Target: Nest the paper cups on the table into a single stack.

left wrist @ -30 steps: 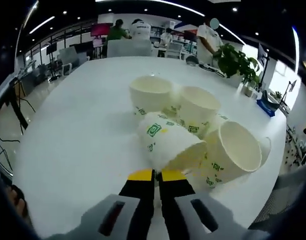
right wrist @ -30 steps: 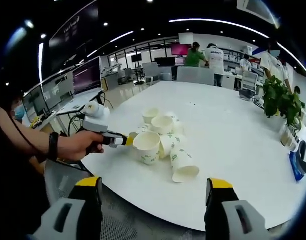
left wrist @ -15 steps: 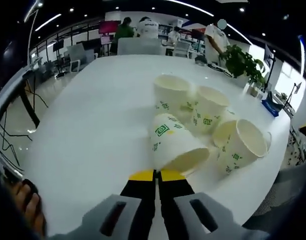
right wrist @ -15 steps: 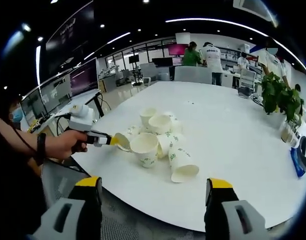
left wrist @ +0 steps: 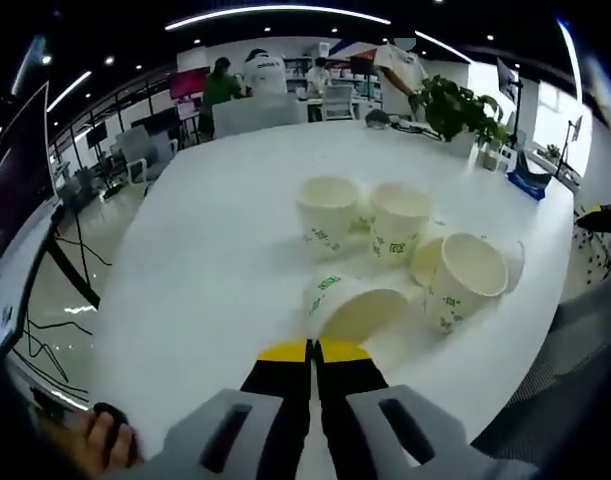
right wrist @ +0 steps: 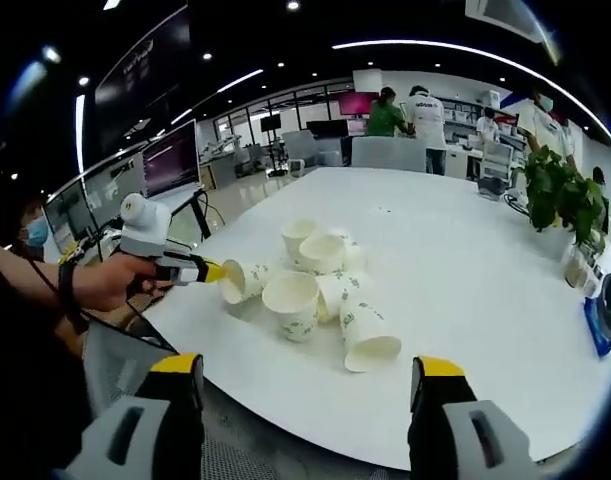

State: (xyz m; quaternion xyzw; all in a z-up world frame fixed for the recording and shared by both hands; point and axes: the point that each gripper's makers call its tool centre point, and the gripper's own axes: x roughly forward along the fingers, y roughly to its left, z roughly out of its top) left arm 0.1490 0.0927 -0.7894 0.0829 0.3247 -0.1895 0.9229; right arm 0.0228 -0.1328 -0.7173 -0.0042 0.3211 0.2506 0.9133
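Near the plant (left wrist: 453, 108) end of the table (left wrist: 215, 230), cups (left wrist: 400, 222) sit clustered. L gripper (left wrist: 312, 350) pinches one tipped cup (left wrist: 353, 305) by its rim, jaws closed. R gripper (right wrist: 307, 380) hangs off-table, jaws wide, empty.

White paper cups (left wrist: 400, 222) with green logos – clustered on table, some upright, some tipped

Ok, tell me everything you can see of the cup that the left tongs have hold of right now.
The held cup is a cream paper cup with green square logos on its wall. It lies on its side, mouth toward the left tongs, whose yellow tips are shut on its rim. In the right gripper view it hangs at the tongs' tip by the near table edge, beside the other cups. Whether it rests on the table is unclear.
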